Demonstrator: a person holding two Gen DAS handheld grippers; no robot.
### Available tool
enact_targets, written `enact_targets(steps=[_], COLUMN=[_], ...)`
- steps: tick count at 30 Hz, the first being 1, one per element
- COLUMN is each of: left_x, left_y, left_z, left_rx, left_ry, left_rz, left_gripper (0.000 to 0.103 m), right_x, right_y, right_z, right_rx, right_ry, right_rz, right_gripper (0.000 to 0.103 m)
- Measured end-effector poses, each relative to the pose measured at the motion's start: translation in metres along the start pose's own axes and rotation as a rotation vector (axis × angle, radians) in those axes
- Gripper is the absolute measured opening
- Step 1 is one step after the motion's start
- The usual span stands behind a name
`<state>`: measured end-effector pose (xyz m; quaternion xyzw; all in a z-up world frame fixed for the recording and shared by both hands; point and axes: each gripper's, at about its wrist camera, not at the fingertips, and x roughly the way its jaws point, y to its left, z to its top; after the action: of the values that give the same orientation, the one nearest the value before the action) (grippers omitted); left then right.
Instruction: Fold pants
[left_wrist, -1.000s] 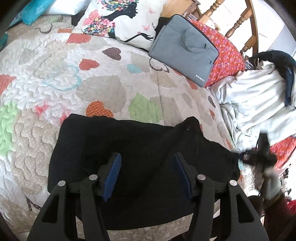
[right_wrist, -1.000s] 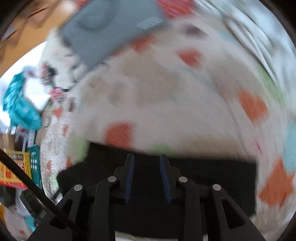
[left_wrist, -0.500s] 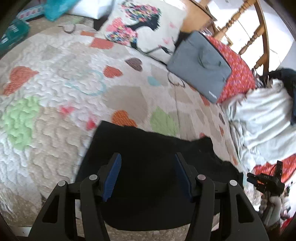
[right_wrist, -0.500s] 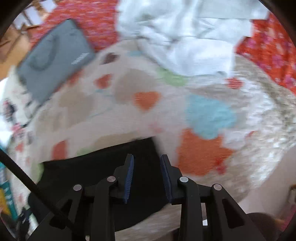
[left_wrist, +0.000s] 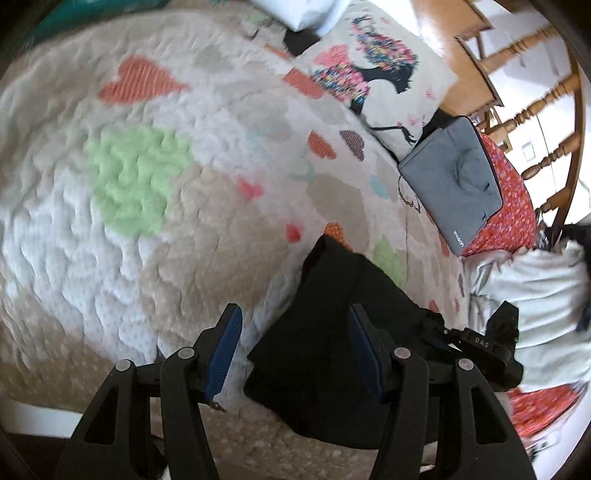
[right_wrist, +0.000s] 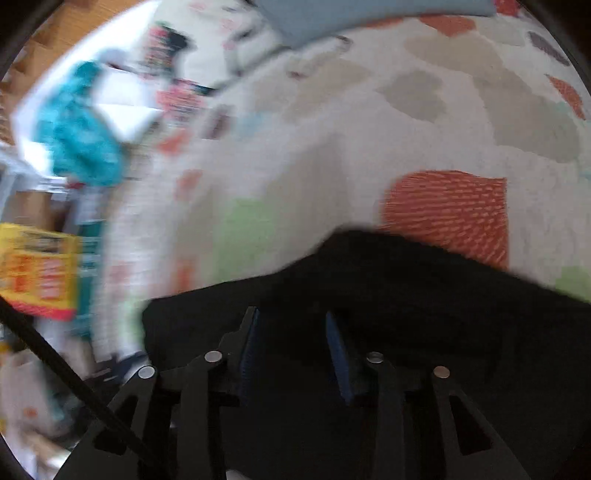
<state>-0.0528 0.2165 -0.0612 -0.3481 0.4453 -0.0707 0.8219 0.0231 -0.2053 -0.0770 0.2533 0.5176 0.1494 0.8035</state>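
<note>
A: Where are the pants (left_wrist: 343, 332)?

B: On the quilt (left_wrist: 147, 221) of the bed, a dark bundle lying under and ahead of both tongs. From the left wrist they run forward between the pads and off to the right; the left pad (left_wrist: 223, 347) sits over bare quilt, the right one over black cloth.

A: And the left tongs (left_wrist: 293, 345)?

B: Released, the pads spread wide, nothing between them but air above the cloth.

A: The right tongs (right_wrist: 291, 350)?

B: Partly parted over the pants (right_wrist: 369, 295), with black fabric filling the gap behind them. That view is blurred, so I cannot tell whether any cloth is pinched.

A: What lies beyond?

B: Ahead and to the right of the left tongs, a grey bag (left_wrist: 450, 184) resting on a red cover (left_wrist: 513, 206). Past it, a cushion (left_wrist: 373, 85) with a floral print. Far right, a heap of pale cloth (left_wrist: 535, 291), with a black device (left_wrist: 487, 347) just beside the right pad. From the right wrist, a teal bundle (right_wrist: 81, 147) is far left, a yellow box (right_wrist: 37, 269) below it.
</note>
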Motion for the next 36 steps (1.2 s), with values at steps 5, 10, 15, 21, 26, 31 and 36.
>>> enact_targets(steps=[5,10,15,21,26,31,36], left_x=[0.016,0.027,0.019,0.006,0.019,0.070,0.119], left_y=[-0.005,-0.025,-0.017,-0.067,-0.163,-0.260,-0.349], left_z=[-0.006,-0.016,-0.010,-0.014,-0.035,-0.073,-0.129], left_rx=[0.001,0.120,0.060,0.239,0.524,0.754,0.942], left_ry=[0.074,0.092,0.063,-0.023,0.080,0.270,0.396], left_rz=[0.012,0.139,0.117,0.081,-0.029,-0.131,-0.225], left_gripper=[0.058,0.054,0.053,0.054,0.060,0.061,0.061], right_x=[-0.022,-0.048,-0.114,-0.225,-0.252,-0.229,-0.207], right_y=[0.001,0.013,-0.031,-0.138,-0.199,-0.218,-0.224], right_z=[-0.003,-0.007,-0.019,-0.077,-0.137,-0.162,-0.176], right_rx=[-0.018,-0.128,-0.022,0.308,0.532,0.597,0.595], right_ry=[-0.007,-0.040,-0.141,-0.414,-0.500,-0.464,-0.434], right_rz=[-0.078,-0.162,-0.174,-0.257,-0.206,-0.171,-0.186], right_gripper=[0.035,0.043,0.045,0.056,0.062,0.062,0.062])
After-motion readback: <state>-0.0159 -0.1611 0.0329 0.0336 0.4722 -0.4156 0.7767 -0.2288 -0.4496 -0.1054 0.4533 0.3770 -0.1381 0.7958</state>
